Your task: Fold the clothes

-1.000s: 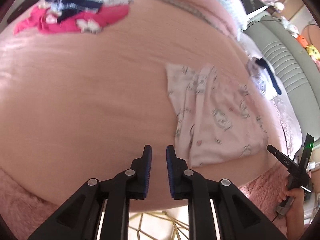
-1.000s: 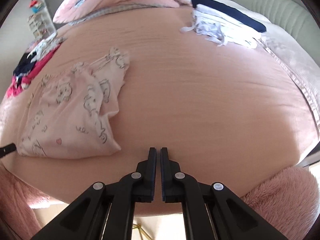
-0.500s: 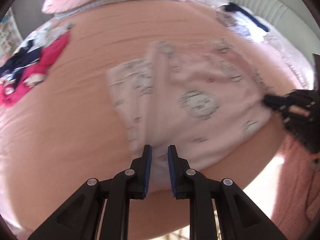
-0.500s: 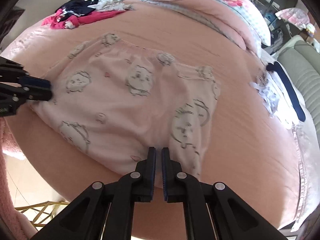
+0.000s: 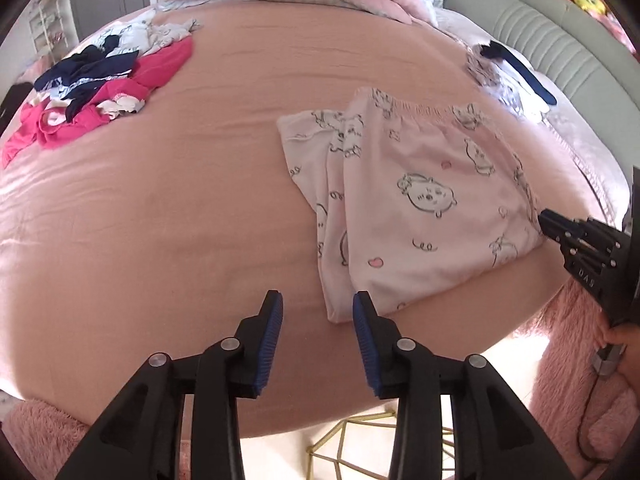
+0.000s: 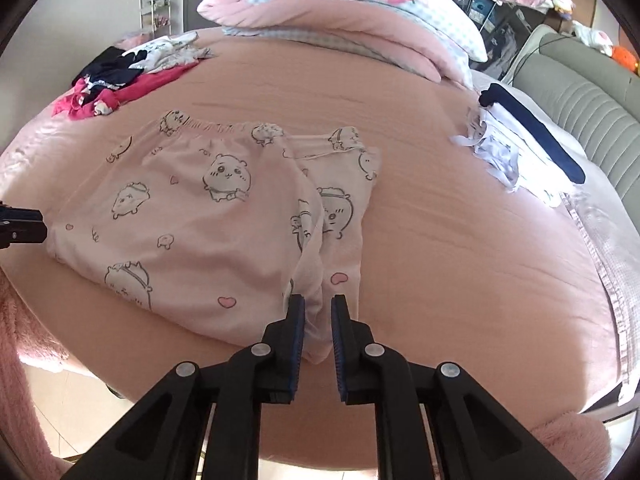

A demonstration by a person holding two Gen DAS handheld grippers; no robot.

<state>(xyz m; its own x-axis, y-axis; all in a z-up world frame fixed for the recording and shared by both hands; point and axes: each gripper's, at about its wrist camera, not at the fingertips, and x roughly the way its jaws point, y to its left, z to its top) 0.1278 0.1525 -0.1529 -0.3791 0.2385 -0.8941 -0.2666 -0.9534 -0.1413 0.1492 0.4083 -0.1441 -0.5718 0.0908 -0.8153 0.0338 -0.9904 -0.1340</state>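
Observation:
Pale pink pyjama bottoms [image 5: 420, 208] printed with cartoon animals lie folded near the front edge of the pink bed [image 5: 160, 220]. My left gripper [image 5: 318, 308] hovers at their near left corner. Its jaws are opening, and that corner lies loose between the tips, unpressed. In the right wrist view the bottoms [image 6: 192, 220] fill the left centre. My right gripper [image 6: 316, 308] sits at their near right corner with its jaws opening a little. A fold of cloth is in the narrow gap. Each gripper shows at the edge of the other's view: right gripper [image 5: 560, 228], left gripper [image 6: 20, 228].
A heap of magenta, navy and white clothes [image 5: 92, 96] lies at the back left of the bed. A stack of white and navy garments [image 6: 528, 144] sits at the right. A rolled pink duvet [image 6: 340, 20] and a grey padded headboard [image 6: 580, 96] border the bed. Below the front edge is a gold wire stand [image 5: 360, 448].
Both grippers swung in over the pyjama bottoms, left to the near left corner, right to the near right one. The left jaws widened and the right jaws parted slightly.

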